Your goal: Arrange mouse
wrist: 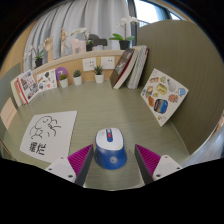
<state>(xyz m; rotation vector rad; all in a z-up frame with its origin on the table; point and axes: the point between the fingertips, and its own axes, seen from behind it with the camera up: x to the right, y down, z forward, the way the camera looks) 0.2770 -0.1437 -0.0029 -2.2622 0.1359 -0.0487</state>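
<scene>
Gripper (pixel 109 163) jaws released, wide apart. Blue-and-white mouse (pixel 109 146) sits on the table (pixel 170 140) between the fingers, gaps either side. White drawing sheet (pixel 48 135) lies left; potted plants (pixel 76 76) far behind.

Mouse (pixel 109 147) blocks ahead; bare desk (pixel 115 110) beyond, books (pixel 128 66) farther.

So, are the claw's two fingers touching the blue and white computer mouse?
Apart. The gripper view shows the blue and white computer mouse between the claw's fingers, with a strip of table visible at each side.
</scene>
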